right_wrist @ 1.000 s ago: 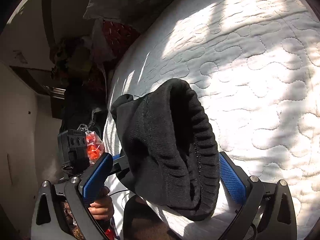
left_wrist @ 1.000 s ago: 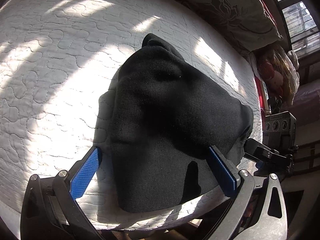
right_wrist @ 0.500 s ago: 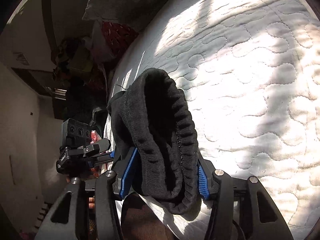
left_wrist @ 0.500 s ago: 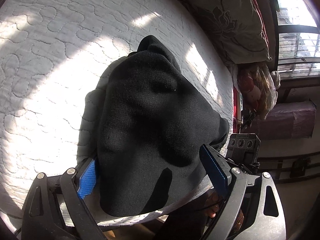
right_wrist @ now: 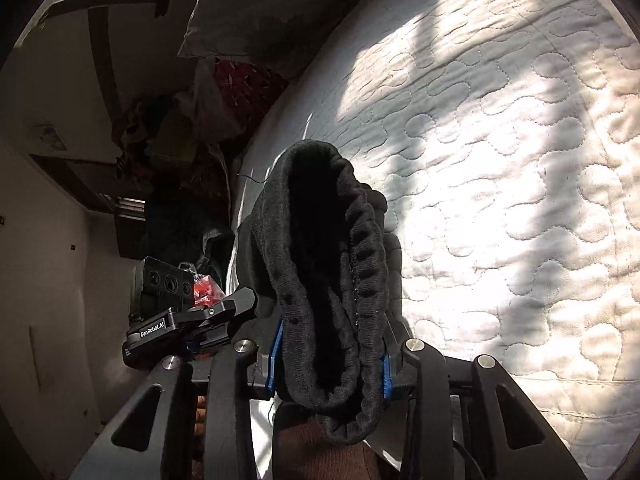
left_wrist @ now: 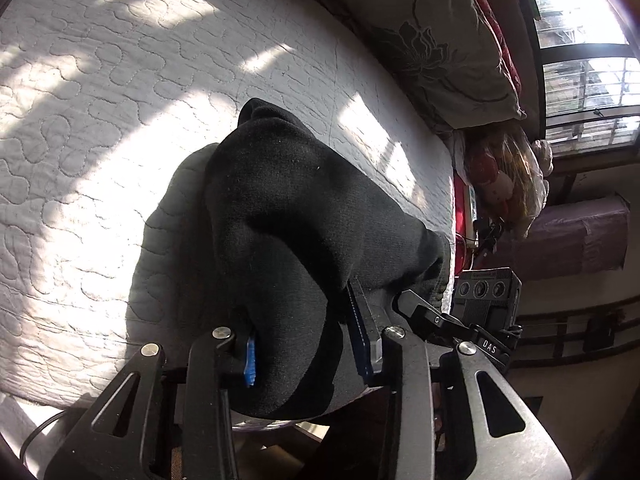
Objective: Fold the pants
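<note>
Black knit pants (left_wrist: 304, 216) lie bunched on a white quilted mattress (left_wrist: 100, 120), near its front edge. My left gripper (left_wrist: 304, 344) is closing, and its blue pads (left_wrist: 250, 360) squeeze a thick fold of the fabric. In the right wrist view the ribbed waistband end of the pants (right_wrist: 320, 240) stands up between the jaws of my right gripper (right_wrist: 331, 360), which is also closing with its pads (right_wrist: 276, 356) pressed into the cloth. Each gripper shows in the other's view: the right one (left_wrist: 440, 320), the left one (right_wrist: 192, 320).
A flowered pillow (left_wrist: 420, 32) lies at the head of the mattress (right_wrist: 500, 160). Beside the bed sit a bag of soft items (left_wrist: 508, 184) and a barred window (left_wrist: 580, 60). The bed's front edge runs just under both grippers.
Both grippers went from wide open around the pants to closed on the fabric. The cloth is now gathered between the pads and raised slightly off the mattress.
</note>
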`<state>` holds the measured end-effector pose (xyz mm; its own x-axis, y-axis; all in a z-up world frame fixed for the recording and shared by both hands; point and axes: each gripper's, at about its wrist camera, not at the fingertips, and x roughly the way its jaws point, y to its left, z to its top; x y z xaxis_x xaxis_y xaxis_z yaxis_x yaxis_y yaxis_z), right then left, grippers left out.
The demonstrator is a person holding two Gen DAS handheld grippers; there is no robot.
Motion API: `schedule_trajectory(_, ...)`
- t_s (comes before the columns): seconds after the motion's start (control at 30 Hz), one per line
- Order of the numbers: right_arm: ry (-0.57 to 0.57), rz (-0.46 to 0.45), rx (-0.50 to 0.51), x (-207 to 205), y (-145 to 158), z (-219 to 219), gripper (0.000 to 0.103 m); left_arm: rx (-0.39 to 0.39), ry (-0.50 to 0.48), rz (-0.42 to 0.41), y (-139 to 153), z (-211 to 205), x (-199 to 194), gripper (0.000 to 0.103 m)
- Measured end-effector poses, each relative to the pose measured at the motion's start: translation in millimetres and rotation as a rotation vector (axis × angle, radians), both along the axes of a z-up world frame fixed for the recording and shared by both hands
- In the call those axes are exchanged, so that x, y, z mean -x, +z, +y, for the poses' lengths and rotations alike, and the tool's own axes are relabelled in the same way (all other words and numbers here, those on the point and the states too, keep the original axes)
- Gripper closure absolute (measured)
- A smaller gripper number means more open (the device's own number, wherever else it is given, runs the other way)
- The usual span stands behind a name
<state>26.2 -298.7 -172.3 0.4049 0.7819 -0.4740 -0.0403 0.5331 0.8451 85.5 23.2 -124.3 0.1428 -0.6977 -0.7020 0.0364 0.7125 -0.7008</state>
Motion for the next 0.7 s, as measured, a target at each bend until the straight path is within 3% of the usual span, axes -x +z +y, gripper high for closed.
schedule_trajectory(0.13,-0.008,-0.007,-0.003,-17,9,7,0.067,-0.012,0.034,-0.038,21,4,-32,0.07)
schedule_trajectory(0.3,-0.022,-0.066,-0.005,-70,37,23,0.064,-0.066,0.105,-0.097,45,17,-86,0.07)
schedule_trajectory(0.37,-0.021,-0.086,0.006,-98,45,31,0.064,-0.115,0.124,-0.093,37,18,-107,0.066)
schedule_trajectory(0.43,-0.051,-0.095,0.032,-120,45,38,0.062,-0.238,0.15,-0.041,16,18,-125,0.064)
schedule_trajectory(0.5,-0.073,-0.072,0.143,-140,35,42,0.054,-0.288,0.161,0.035,-8,24,-131,0.065)
schedule_trajectory(0.57,-0.105,-0.045,0.219,-148,25,36,0.054,-0.214,0.169,0.047,-21,39,-123,0.063)
schedule_trajectory(0.63,-0.148,-0.049,0.153,-140,18,16,0.051,-0.183,0.21,0.03,-22,53,-111,0.059)
schedule_trajectory(0.7,-0.19,-0.054,0.17,-125,17,-1,0.035,-0.138,0.253,0.014,-19,62,-95,0.059)
